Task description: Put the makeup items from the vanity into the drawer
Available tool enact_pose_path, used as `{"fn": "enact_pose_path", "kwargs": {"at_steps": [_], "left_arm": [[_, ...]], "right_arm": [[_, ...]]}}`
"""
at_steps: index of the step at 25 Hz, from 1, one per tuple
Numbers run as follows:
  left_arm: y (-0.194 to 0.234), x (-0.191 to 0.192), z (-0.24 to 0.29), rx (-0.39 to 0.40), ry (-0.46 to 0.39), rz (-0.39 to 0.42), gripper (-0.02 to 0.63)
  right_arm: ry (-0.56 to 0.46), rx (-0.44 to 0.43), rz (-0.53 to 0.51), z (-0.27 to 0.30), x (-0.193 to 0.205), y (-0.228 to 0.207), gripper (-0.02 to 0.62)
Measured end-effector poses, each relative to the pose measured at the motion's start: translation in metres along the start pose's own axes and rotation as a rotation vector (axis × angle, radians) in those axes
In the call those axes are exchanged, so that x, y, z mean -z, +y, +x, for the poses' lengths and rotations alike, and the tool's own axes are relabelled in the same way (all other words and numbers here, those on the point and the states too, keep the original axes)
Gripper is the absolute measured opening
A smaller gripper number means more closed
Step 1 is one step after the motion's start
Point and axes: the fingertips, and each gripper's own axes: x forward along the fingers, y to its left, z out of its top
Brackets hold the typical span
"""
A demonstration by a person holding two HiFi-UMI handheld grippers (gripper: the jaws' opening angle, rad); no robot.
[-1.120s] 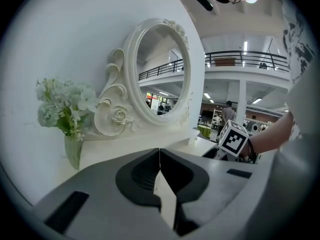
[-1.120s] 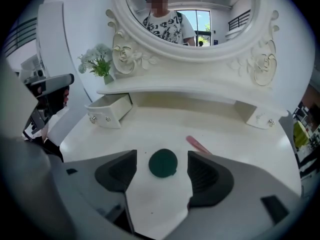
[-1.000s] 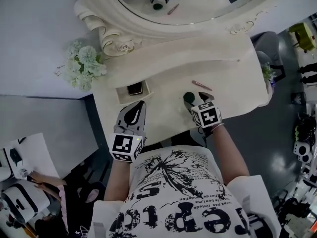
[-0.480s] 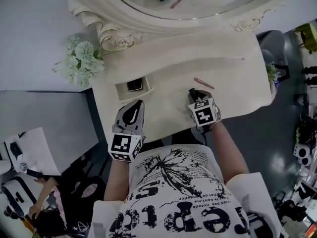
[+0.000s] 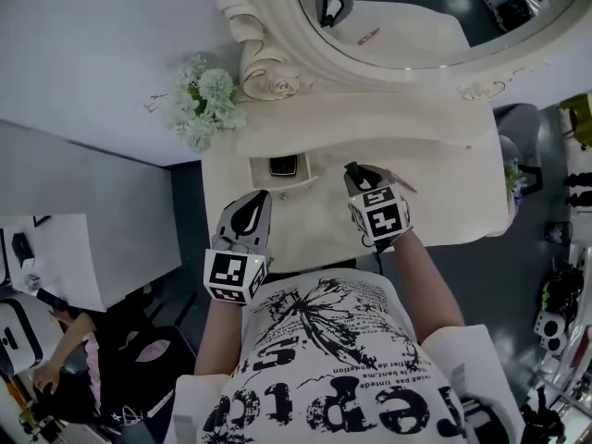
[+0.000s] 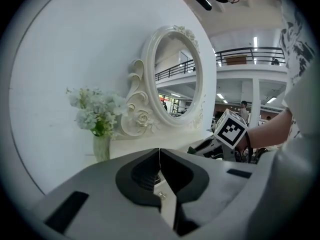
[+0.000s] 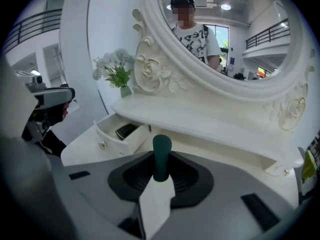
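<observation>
Indoors at cream-white ornate vanity desk, under oval carved mirror, next to pale flower bunch.

Clamped in right gripper: dark green round-capped makeup tube. Fingers just been closing, now clenched on tube's lower body, cap poking out past tips. Seemingly clear of desk surface, over its middle. Gripped low on the body, probably so capped end goes first into small open white drawer, off to left and not yet reached. Already lying in drawer: dark flat compact. Left out on desk just right of right gripper: slim pink stick, not yet stowed.

Pose, right: pitched steeply down, marker cube facing up, forearm reaching straight out from torso.

Pose, left gripper: near level, aimed at drawer front, parked at desk's near edge just short of it. Fingers pressed together on nothing. Likely kept aside to leave drawer mouth free, or ready to steady the drawer.
</observation>
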Motion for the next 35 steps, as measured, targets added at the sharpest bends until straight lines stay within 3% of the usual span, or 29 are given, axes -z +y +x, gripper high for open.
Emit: {"fn": "enact_pose_path", "kwargs": {"at_steps": [4,10,15,19,24,30,35], "left_arm": [[0.034,0.000,-0.028,-0.098,-0.021,-0.024,0.020],[0.068,0.009,-0.066,-0.186,-0.033,-0.050,0.020],[0.087,0.016,-0.085,-0.228,-0.029,-0.068,0.020],[0.092,0.017,-0.089,-0.233,-0.028,-0.075,0.020],[0.082,0.013,-0.074,-0.184,-0.028,-0.068,0.020],[0.047,0.002,-0.031,-0.070,-0.030,-0.034,0.020],[0.003,-0.004,0.010,0.032,-0.010,0.000,0.020]], "right_arm": [[-0.036,-0.096,-0.080,0.019,-0.039,0.050,0.101],[-0.032,-0.173,-0.157,0.042,-0.061,0.106,0.111],[-0.011,-0.212,-0.151,0.057,-0.066,0.131,0.208],[-0.014,-0.221,-0.148,0.057,-0.066,0.138,0.249],[-0.023,-0.199,-0.096,0.044,-0.060,0.120,0.265],[-0.023,-0.091,-0.005,0.018,-0.032,0.055,0.265],[0.008,0.003,0.095,-0.006,0.016,-0.005,0.265]]}}
